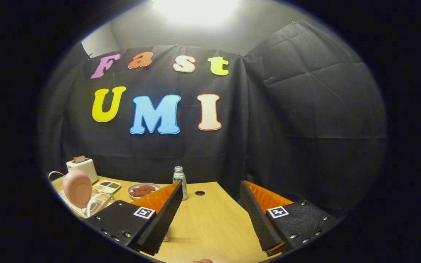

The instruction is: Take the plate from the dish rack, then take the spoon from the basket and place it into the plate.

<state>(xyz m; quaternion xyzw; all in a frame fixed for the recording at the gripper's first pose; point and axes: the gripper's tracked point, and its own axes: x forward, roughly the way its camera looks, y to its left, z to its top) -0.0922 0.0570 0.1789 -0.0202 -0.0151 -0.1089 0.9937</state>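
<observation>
Gripper (210,204) fingers spread wide, nothing between them, held above the wooden table (210,223). Pink plate (77,189) stands upright in the white dish rack (90,206), off to the left just beyond the left finger. Beyond the fingers: bottle (179,181), bowl of reddish food (143,190), toaster (82,167); spoon and basket not discernible.

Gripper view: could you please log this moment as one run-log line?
gripper: open, empty, above table | plate: upright in dish rack, beyond left finger | stage: plate not taken
</observation>
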